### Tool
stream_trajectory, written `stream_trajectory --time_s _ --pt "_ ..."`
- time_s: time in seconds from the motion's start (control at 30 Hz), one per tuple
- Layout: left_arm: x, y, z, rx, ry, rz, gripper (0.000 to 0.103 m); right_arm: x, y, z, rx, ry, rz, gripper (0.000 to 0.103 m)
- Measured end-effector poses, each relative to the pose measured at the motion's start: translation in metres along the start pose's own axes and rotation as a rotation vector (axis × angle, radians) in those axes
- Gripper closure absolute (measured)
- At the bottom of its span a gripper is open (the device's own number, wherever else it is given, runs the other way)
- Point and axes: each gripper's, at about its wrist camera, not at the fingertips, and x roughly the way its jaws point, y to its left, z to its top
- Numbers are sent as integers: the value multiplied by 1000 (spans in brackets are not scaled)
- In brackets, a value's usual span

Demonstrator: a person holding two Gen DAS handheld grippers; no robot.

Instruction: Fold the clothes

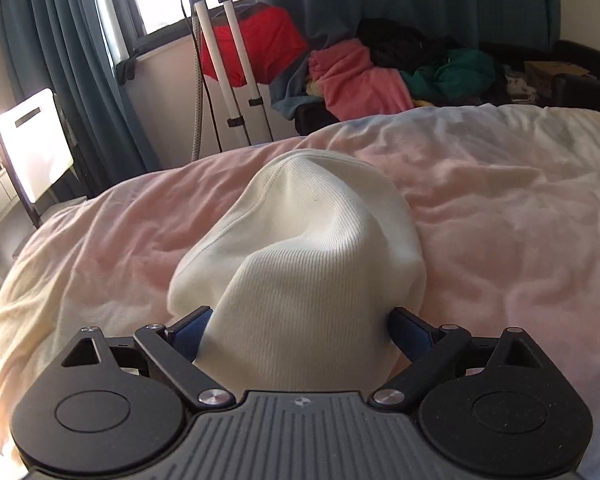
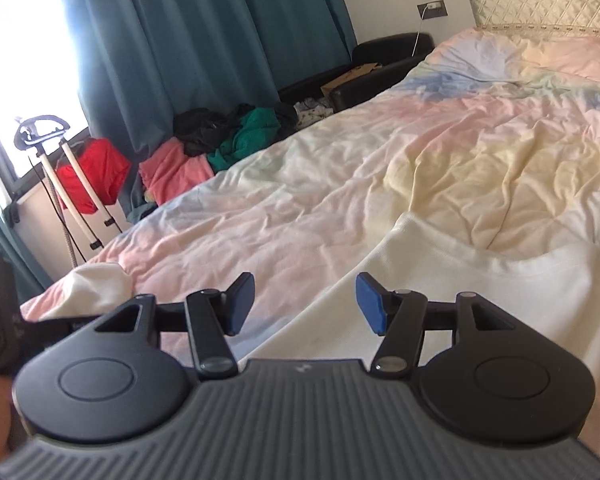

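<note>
The cream garment (image 1: 300, 248) lies on the bed (image 1: 500, 208), 1 bunched end between the left gripper (image 1: 300, 324)'s wide-spread pads, seemingly touching both. The right gripper (image 2: 306, 300) hovers half-apart, empty, above it. No neat fold shows; folding looks barely begun.

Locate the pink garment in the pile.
In the left wrist view the pink garment lies upper centre, beyond the bed, between the red cloth and the green garment.
</note>
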Motion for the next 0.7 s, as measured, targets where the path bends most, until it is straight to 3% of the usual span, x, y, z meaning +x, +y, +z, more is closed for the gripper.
stream_trajectory --time_s 0.07,0.13,0.17,0.3,0.37,0.47,0.57,0.7 --pt "13 4 8 -28 17 -21 34 8 1 -1 -2 4 -8 44" --pt "17 9 16 -36 23 -33 81 15 1 -2 1 12 -18 44" --pt "15 9 21 -20 11 -39 87 16 -1 -1 14 17 -17 44" --pt "-7 11 46 26 -49 -94 93 8 -7 0 45 1 -18 44" --pt "-37 11 69 43 -136 -199 93 1 -8 3 63 -21 -33 44" --pt "-87 -4 101 192 -294 -372 93 -9 -8 5 89 -35 -20 42" --pt "-123 -27 123 312 -377 -540 92 -15 -8 7 77 -70 -24 42" --pt "-120 -74 125 424 -376 -560 90 -12 -14 10 106 -69 -44 42"
